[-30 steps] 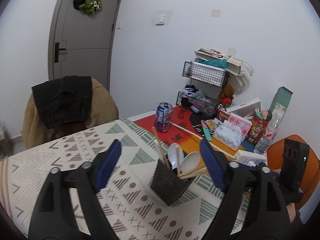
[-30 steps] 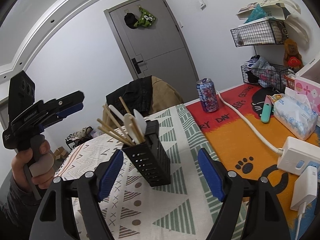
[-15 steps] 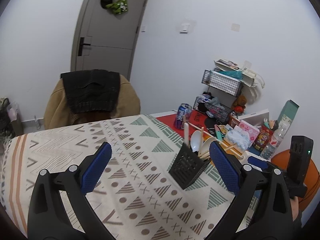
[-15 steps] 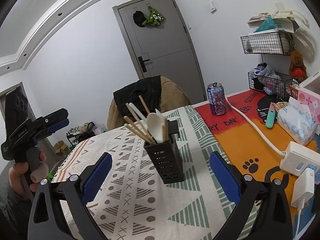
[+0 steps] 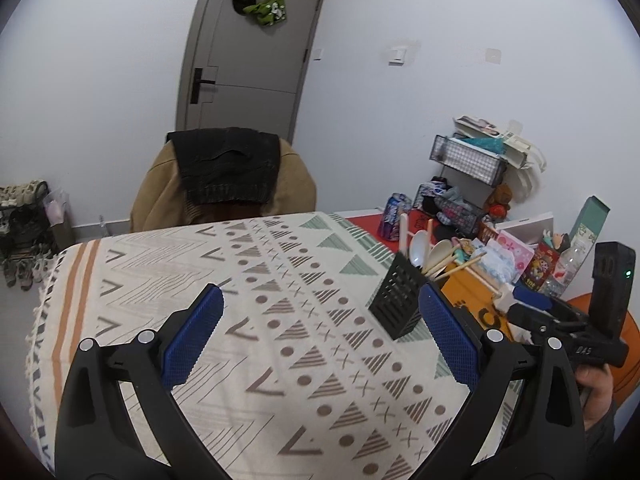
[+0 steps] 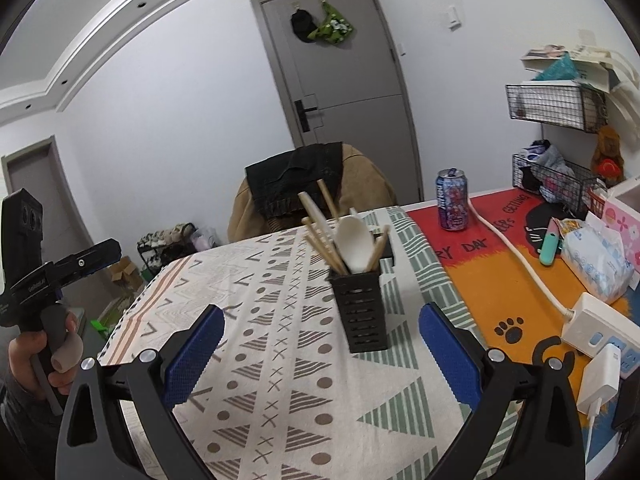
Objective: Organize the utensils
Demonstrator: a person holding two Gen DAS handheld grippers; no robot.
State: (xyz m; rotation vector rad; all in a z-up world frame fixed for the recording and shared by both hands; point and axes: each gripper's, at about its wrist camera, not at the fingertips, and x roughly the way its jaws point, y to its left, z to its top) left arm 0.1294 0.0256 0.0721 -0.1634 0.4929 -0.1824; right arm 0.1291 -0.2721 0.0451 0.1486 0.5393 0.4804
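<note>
I have both hand-held grippers spread wide with nothing between their blue ribbed pads. The left hand-held gripper [image 5: 318,338] hangs over the patterned cream cloth with grey triangles and dots [image 5: 240,280] that covers the bench; the right hand-held gripper [image 6: 320,350] does the same.

My landmark is the black slotted plastic utensil caddy [image 6: 362,312], which stands upright on that cloth. Pale wooden chopsticks [image 6: 320,242] and a white plastic spoon [image 6: 354,246] stick up out of it. From the left wrist camera I think there are two white spoons [image 5: 430,246] in it, though they overlap and I cannot be sure.

The caddy sits ahead of the right gripper, between the lines of its two fingers but beyond the tips. Right of the caddy lies an orange and red mat [image 6: 516,300]; on it, behind the caddy, stands a blue drink can [image 6: 452,200]. A white power strip [image 6: 598,334] lies to the caddy's right.
</note>
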